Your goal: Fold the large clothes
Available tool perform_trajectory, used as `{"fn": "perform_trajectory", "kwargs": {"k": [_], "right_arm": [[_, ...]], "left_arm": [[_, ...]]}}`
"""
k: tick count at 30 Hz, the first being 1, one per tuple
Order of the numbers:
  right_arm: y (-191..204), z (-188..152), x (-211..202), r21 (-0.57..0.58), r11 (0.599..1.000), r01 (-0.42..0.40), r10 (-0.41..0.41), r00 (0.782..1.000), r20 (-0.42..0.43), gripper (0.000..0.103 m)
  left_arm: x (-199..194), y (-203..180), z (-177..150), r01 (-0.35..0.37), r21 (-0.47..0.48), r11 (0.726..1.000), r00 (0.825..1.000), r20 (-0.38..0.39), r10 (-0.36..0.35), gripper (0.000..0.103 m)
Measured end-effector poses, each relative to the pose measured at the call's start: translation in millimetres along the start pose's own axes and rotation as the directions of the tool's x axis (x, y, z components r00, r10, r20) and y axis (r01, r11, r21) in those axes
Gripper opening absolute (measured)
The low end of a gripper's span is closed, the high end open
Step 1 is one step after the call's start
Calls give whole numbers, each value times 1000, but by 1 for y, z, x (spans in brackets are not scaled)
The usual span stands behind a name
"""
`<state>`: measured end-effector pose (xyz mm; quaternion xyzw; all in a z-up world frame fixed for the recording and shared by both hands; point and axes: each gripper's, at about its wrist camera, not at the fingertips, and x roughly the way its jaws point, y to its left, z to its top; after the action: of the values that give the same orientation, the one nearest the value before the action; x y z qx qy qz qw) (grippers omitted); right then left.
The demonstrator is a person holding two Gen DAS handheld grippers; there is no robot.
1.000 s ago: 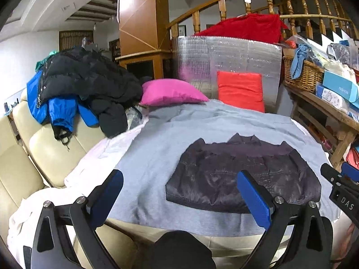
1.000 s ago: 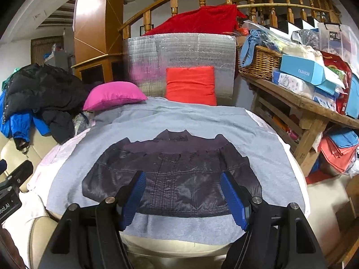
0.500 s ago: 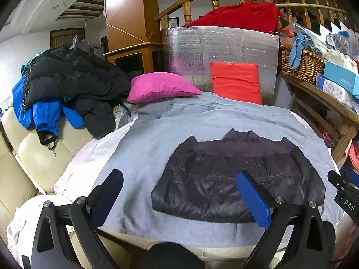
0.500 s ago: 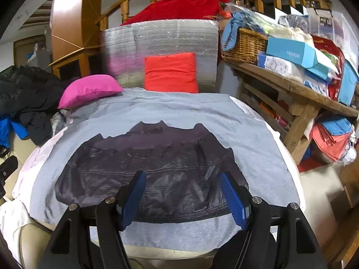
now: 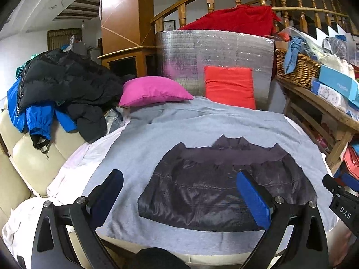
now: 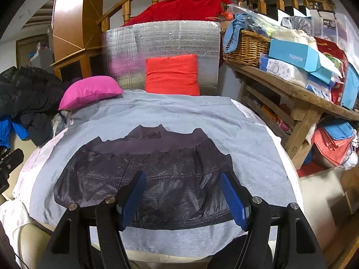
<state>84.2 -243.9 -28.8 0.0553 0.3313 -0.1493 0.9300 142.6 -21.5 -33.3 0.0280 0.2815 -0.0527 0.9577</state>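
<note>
Dark puffer jacket lies flat on the grey sheet, collar toward the far edge, hem toward the near edge. Sleeves look tucked in, but the dark shiny fabric makes the folds hard to read. In the right wrist view the jacket has its near hem partly covered by the tong fingers.

Left tongs: fingers wide apart, nothing between them, above the near edge of the sheet. The right finger pad overlaps the jacket's right half in view; the left finger sits over bare sheet beside the jacket's left edge. Cannot tell height above the fabric.

Right tongs: fingers apart, empty, framing the middle of the jacket's hem. Contact with the fabric not readable.

The other tool shows only as a black stub at the frame edge in each view (cut off, state not readable from there).

What carries the sheet is mostly hidden; a cream cushioned edge peeks out at the near side. Pink pillow and red cushion sit at the far edge.
</note>
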Motion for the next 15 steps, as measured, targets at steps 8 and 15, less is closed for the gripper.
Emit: {"fn": "perform_trajectory", "kwargs": {"k": [8,15], "right_arm": [[6,9,-10,-18,999,37,-37,999,13,72],[22,23,3,-28,999,14,-13,1000,15,72]], "left_arm": [[-7,5,11,60,-15,998,998,36,-59,101],[12,22,16,28,-39,999,999,31,-27,101]]}}
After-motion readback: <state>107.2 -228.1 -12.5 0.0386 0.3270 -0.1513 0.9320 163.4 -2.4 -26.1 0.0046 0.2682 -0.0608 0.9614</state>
